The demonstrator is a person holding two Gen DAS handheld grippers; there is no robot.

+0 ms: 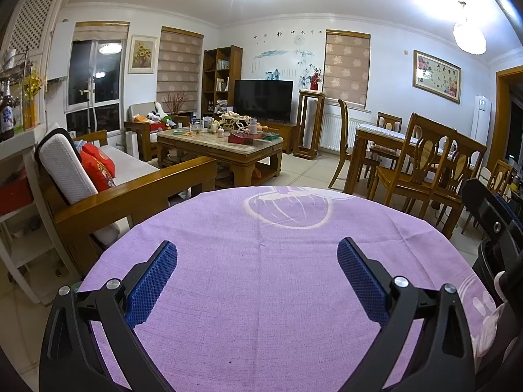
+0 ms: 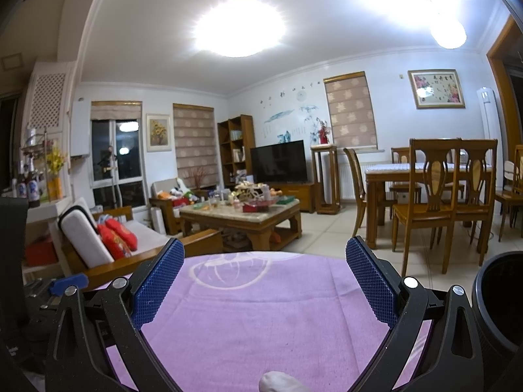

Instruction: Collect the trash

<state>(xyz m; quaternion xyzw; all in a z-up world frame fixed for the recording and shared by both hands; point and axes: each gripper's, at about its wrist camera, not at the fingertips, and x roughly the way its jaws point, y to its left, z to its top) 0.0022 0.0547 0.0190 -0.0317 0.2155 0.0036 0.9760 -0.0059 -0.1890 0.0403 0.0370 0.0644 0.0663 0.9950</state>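
Tongs first: the left tongs (image 1: 257, 264) were spread wide with nothing between the blue mesh pads, hovering over a bench (image 1: 261, 294) draped in a purple cloth with a pale looping print. Right tongs (image 2: 264, 268) were the same, spread and empty over that cloth. A black ribbed bin (image 2: 500, 297) sat just beside the right tongs at the bench's right edge, and it showed up dark at the right side of the left view too (image 1: 493, 261). Couldn't spot any trash on the cloth itself; a small pale rounded thing (image 2: 278, 382) poked in at the bottom of the right view, no idea what it was.

Further out there was a wooden sofa (image 1: 130, 189) with red cushions (image 1: 98, 166), then a cluttered coffee table (image 1: 219, 150) in front of a dark TV (image 1: 263, 99). Dining table (image 1: 382, 134) and wooden chairs (image 1: 425, 170) were off to the right.

For readable stuff: brown bottles (image 1: 6, 114) on the left shelf had a blue-and-white round label, too small to read. A framed flower picture (image 1: 437, 75) on the right wall had a line of characters across the top, also too blurry for me to make out. Same for the wall decals above the TV.
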